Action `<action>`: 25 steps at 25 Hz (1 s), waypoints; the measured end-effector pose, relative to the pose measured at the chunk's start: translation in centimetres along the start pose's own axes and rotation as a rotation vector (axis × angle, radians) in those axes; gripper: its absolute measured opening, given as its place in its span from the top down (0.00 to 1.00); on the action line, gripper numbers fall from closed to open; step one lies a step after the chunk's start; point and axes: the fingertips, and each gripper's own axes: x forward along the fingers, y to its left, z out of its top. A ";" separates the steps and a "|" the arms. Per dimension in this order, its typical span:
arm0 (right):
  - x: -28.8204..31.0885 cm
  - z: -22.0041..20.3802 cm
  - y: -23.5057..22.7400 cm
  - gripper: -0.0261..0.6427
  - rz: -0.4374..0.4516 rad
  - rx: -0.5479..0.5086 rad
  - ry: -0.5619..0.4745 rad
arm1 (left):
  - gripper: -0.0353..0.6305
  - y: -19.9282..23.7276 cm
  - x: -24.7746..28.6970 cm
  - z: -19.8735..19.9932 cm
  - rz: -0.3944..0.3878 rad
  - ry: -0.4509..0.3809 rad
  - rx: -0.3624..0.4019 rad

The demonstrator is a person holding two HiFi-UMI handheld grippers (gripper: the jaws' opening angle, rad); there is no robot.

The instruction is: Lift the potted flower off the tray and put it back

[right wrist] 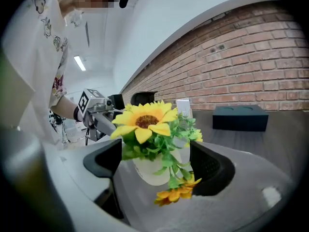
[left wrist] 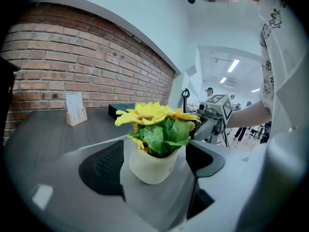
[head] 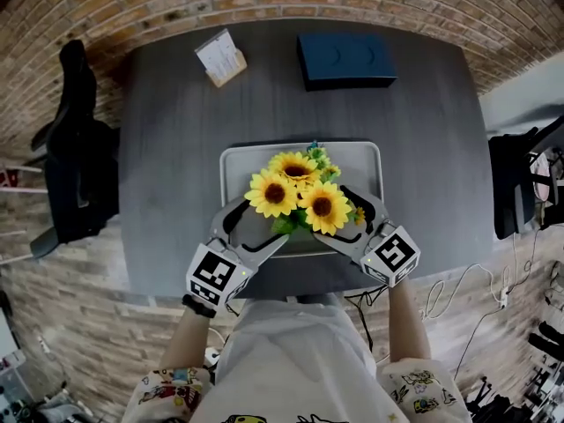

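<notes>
**Head view.** The potted flower (head: 298, 194) stands over the front half of the grey tray (head: 363, 161), which lies on the dark table (head: 176, 148). A dark blue box (head: 345, 58) and a card stand (head: 220, 57) sit well apart from it at the far edge. The left gripper (head: 257, 226) and the right gripper (head: 345, 221) converge on the plant from the near side. The blossoms hide the pot base, so contact with the tray cannot be confirmed here.

**Left gripper view.** The jaws stand wide apart. The cream pot (left wrist: 152, 166) sits between the black pads (left wrist: 101, 168) and close to both. No pad visibly presses its wall, so the gripper holds nothing.

**Right gripper view.** The jaws are likewise spread wide, with the pot between them and largely masked by leaves. One drooping blossom (right wrist: 176, 195) hangs just beside the right-hand pad. No grip is evident.

**Procedure (judgement).** The views fit either the moment prior to gripping or the release after the return, and do not settle which.
- **To grip:** Seat the pads on the pot wall below the rim, clear of the leaves and the drooping blossom. Close both grippers evenly, hold the pot upright and raise it vertically.
- **To release:** Confirm that the base lies flat inside the tray rim, then withdraw without snagging the foliage.
</notes>
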 end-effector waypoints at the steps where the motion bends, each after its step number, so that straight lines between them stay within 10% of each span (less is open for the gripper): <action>1: -0.3 0.4 0.1 0.30 -0.003 -0.003 -0.007 | 0.34 0.0 -0.3 0.4 0.005 -0.007 0.005; 25: -6.3 11.9 2.8 0.32 -0.082 -0.058 -0.279 | 0.36 -2.5 -6.6 10.3 0.104 -0.283 0.014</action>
